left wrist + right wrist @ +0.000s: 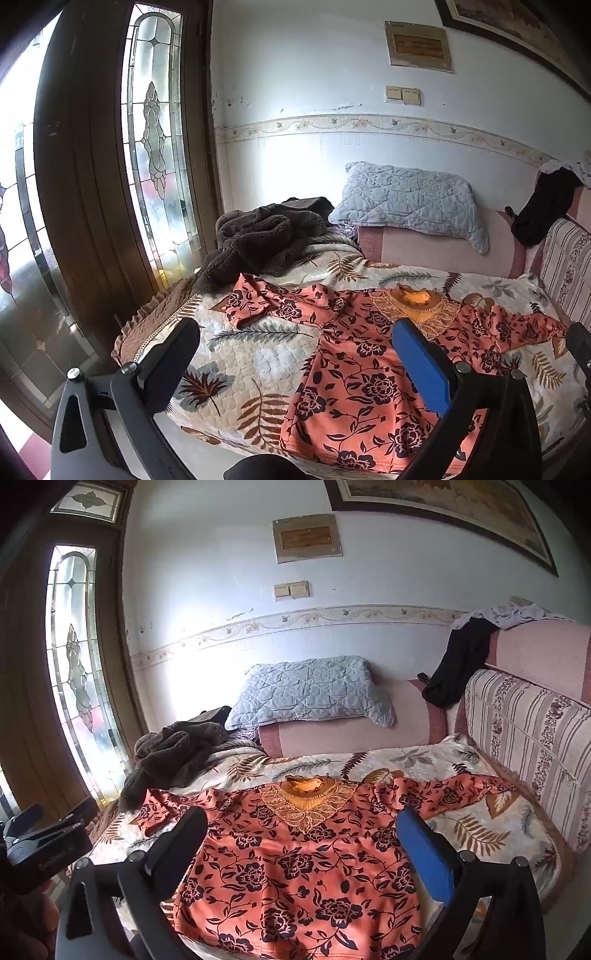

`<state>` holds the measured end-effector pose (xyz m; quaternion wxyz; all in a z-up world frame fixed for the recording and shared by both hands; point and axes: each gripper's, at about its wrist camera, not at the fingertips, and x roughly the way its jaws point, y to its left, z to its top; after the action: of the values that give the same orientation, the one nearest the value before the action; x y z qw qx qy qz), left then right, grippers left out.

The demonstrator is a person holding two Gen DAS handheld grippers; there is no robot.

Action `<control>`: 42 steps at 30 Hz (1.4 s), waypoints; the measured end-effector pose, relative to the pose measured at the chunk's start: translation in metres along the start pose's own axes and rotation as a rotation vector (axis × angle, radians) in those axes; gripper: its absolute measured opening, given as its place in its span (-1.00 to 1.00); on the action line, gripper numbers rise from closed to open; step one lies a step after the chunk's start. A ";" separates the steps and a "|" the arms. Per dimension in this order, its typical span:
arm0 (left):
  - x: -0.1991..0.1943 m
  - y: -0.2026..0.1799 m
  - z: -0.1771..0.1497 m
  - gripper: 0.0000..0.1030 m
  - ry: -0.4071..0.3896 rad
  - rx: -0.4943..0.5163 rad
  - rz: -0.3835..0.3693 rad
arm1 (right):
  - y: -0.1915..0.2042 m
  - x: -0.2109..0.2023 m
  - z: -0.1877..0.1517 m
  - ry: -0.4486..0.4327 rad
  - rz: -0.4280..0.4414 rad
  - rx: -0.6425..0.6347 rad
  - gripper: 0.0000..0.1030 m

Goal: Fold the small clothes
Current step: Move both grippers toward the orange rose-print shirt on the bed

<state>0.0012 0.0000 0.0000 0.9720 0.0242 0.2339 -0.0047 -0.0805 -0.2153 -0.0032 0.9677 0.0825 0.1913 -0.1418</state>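
An orange top with dark flowers [354,373] [295,867] lies spread flat on a leaf-patterned bed cover [240,365] [476,827], neck with gold lace toward the wall, both sleeves stretched out sideways. My left gripper [295,332] hovers over the top's left side, jaws wide open, nothing between them. My right gripper [301,821] hangs above the middle of the top, also wide open and holding nothing. The left gripper's body [40,845] shows at the left edge of the right wrist view.
A brown fleece garment [255,243] [173,753] is heaped at the bed's far left corner. A grey quilted pillow [410,199] [314,694] leans on a pink bolster. Black clothing [458,664] hangs over the sofa back. A glass door [155,140] stands on the left.
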 end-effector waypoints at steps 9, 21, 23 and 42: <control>0.010 0.005 -0.002 1.00 0.016 -0.013 0.010 | 0.000 0.019 -0.006 0.012 -0.001 0.000 1.00; 0.031 -0.009 0.001 1.00 0.010 -0.023 0.017 | -0.006 0.047 -0.002 0.046 0.009 0.002 1.00; 0.037 -0.013 0.003 1.00 0.020 -0.025 0.017 | -0.008 0.054 -0.002 0.066 0.007 0.014 1.00; 0.186 -0.103 -0.011 1.00 0.269 0.054 -0.066 | -0.135 0.190 -0.014 0.188 0.002 0.284 1.00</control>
<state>0.1597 -0.1015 -0.0992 0.9301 0.0430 0.3627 -0.0396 0.0421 -0.3867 -0.1051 0.9244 0.2315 0.2589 -0.1578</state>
